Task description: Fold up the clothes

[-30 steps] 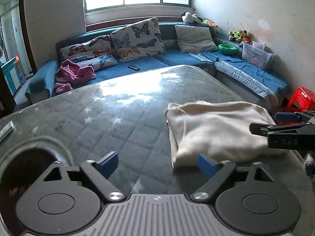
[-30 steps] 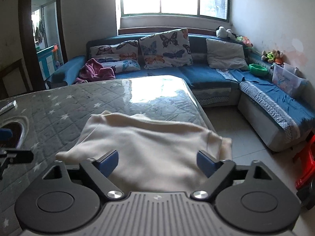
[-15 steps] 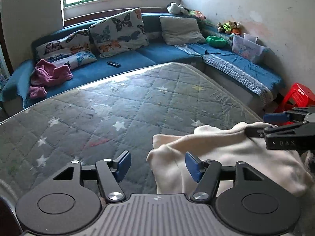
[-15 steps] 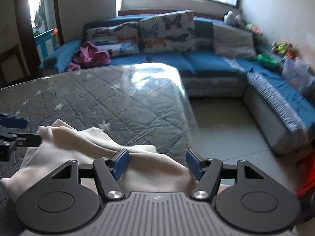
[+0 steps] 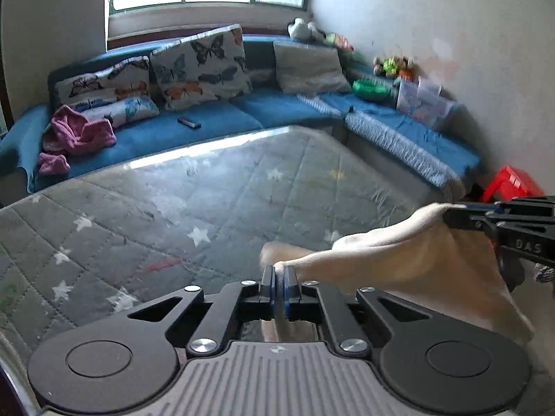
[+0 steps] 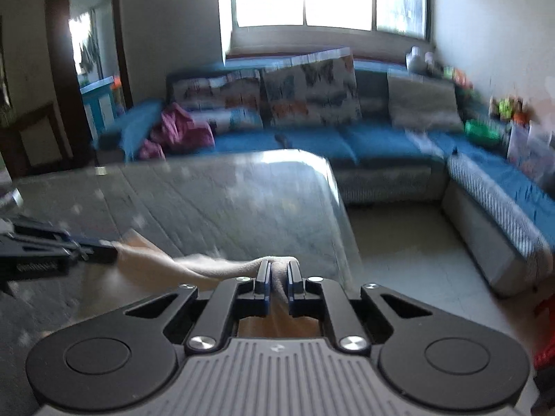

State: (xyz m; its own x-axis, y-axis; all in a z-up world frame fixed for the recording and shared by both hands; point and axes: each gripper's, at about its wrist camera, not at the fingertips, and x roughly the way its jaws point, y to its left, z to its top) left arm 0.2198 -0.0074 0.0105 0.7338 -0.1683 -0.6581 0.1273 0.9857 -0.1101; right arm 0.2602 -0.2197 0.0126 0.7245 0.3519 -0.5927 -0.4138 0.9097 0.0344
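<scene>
Cream garment (image 5: 409, 263) is hanging between your tools: your left hand-held gripper (image 5: 279, 275) is pinching one corner, your right hand-held gripper (image 6: 277, 272) is clamping the other, above the star-quilted mattress (image 5: 208, 208). You are mid-fold; next, keep the held edge taut and level.

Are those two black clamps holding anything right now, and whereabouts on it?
Yes. Both grip one cream garment along its edge: the left gripper pinches one end, the right gripper the other.
</scene>
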